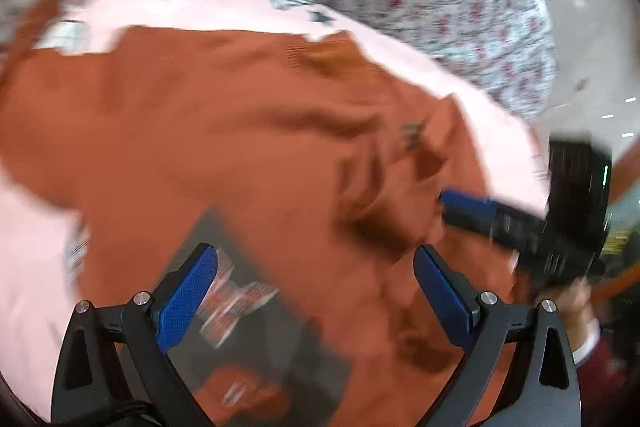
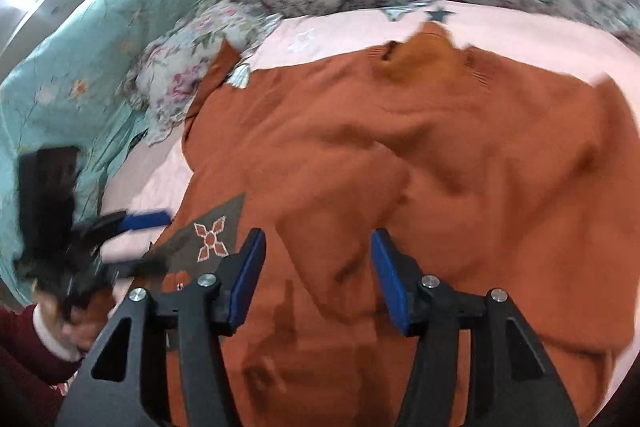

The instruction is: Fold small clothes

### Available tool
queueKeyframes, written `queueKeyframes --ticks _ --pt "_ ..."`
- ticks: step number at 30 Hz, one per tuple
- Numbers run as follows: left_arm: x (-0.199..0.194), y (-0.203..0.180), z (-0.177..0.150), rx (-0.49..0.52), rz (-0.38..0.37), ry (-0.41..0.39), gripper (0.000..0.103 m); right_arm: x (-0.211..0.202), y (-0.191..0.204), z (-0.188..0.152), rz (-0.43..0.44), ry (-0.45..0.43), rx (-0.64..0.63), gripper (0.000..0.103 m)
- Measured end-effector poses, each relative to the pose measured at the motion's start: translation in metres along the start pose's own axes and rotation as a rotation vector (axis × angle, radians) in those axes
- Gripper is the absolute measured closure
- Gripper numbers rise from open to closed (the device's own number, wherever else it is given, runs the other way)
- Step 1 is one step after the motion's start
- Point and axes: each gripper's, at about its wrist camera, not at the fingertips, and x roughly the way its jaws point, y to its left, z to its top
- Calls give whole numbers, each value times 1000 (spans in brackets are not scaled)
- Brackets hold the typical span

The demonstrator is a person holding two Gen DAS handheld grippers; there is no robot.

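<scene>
Sweater [image 2: 400, 155], blurred and cut off below, hides most pink sheet [image 2: 344, 27].

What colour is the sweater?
Rusty orange sweater, clearest in the right wrist view.

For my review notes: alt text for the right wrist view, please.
An orange sweater lies spread on a pink sheet, with the open right gripper empty above it. The left gripper is at the left.
</scene>
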Motion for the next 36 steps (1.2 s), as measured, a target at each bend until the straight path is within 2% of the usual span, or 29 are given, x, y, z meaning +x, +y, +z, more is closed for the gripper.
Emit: queueKeyframes --ticks 3,5,7,8,9,10,11,12,14,15,16,17,18,20,21,23,25,26,27,28,32,36 --pt "40 -7 37 -1 -147 99 4 -23 -11 -11 -35 -31 48 46" --pt "67 -17 54 16 -170 167 4 -37 -20 -20 -71 -54 80 46" --pt "89 -27 61 52 -187 215 10 -46 -27 -25 -95 -65 108 45" --pt "101 -33 62 80 -180 240 28 -49 -29 -27 -107 -69 118 45" --pt "109 -39 62 105 -173 255 63 -52 -33 -30 -123 -74 127 45" --pt "115 -44 62 133 -148 261 83 -54 -36 -32 -138 -77 134 45" --pt "116 -47 59 147 -129 247 93 -55 -40 -33 -150 -78 143 45" --pt "110 -48 57 152 -113 212 95 -55 -43 -34 -158 -78 153 45" --pt "84 -46 57 134 -95 106 95 -55 -50 -33 -172 -79 180 45" --pt "58 -38 58 96 -93 15 95 -55 -53 -33 -179 -82 187 45" --pt "41 -31 56 69 -95 -38 95 -56 -55 -34 -186 -88 195 45" --pt "20 -16 54 14 -92 -107 95 -58 -58 -34 -193 -95 205 45" --pt "8 0 53 -45 -76 -139 94 -60 -60 -35 -196 -102 214 45" --pt "5 31 49 -136 -60 -140 90 -62 -64 -38 -200 -108 230 45" --pt "9 46 46 -170 -63 -114 87 -62 -66 -38 -205 -108 237 45" --pt "20 62 39 -216 -51 -67 85 -62 -68 -39 -215 -113 254 45" --pt "31 70 32 -235 -57 -39 76 -65 -69 -40 -222 -123 265 45" --pt "38 69 30 -246 -66 -33 62 -67 -69 -42 -227 -130 267 45" --pt "42 72 27 -264 -72 -25 43 -69 -69 -42 -232 -134 267 45" --pt "48 78 26 -295 -94 -20 39 -72 -70 -42 -242 -139 268 45" --pt "49 79 36 -312 -138 -29 38 -79 -77 -44 -267 -140 289 45" --pt "50 70 48 -282 -120 0 40 -78 -78 -47 -251 -120 313 45"
